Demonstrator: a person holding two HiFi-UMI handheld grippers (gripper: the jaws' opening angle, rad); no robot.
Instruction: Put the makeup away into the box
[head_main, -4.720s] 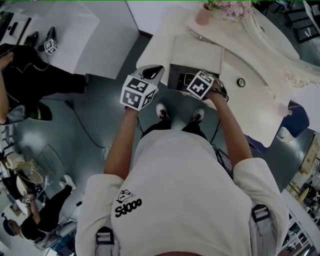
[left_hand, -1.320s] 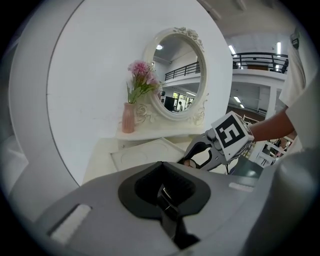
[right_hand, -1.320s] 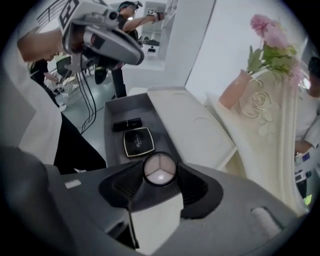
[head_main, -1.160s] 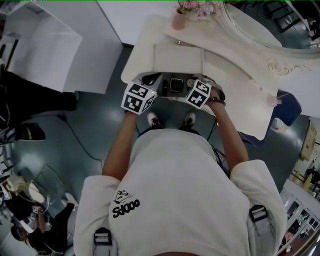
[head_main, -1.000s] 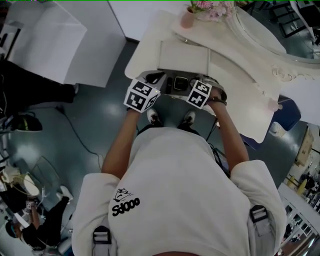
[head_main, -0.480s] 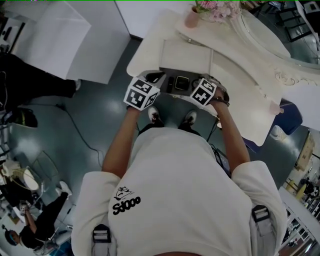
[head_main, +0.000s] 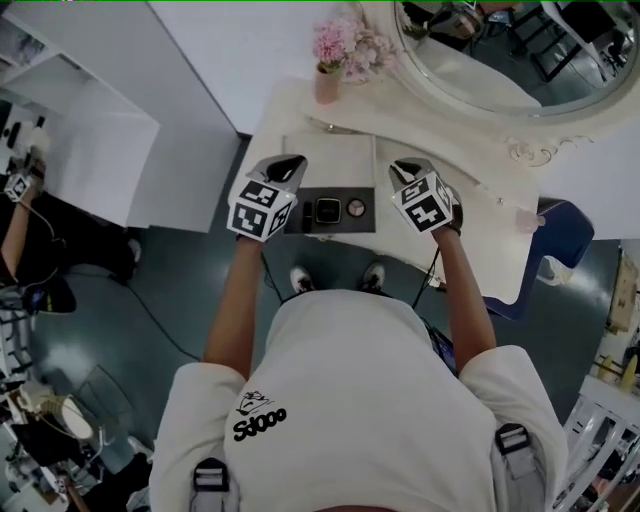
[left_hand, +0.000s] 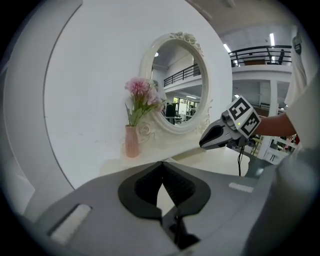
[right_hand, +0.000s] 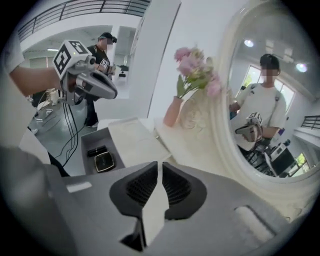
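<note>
An open grey box (head_main: 368, 222) sits at the front edge of the white dressing table (head_main: 480, 220), its white lid (head_main: 330, 160) folded back. Inside lie a black lipstick (head_main: 307, 213), a square compact (head_main: 328, 210) and a round compact (head_main: 355, 208). My left gripper (head_main: 288, 163) hangs over the box's left end, shut and empty; its tips meet in the left gripper view (left_hand: 161, 164). To the right of the box hovers my right gripper (head_main: 403, 168); its jaws (right_hand: 159, 164) have just been closing with nothing between them. The right gripper view looks down on the lipstick (right_hand: 96, 150) and square compact (right_hand: 104, 161).
A pink vase of flowers (head_main: 327, 85) stands at the back of the table beside a large oval mirror (head_main: 500, 50). A blue seat (head_main: 560, 235) is at the table's right end. White tables (head_main: 90, 150) and other people are off to the left.
Both grippers have risen off the box and moved apart, the left to its left end and the right past its right side. The box's contents now show between them.
</note>
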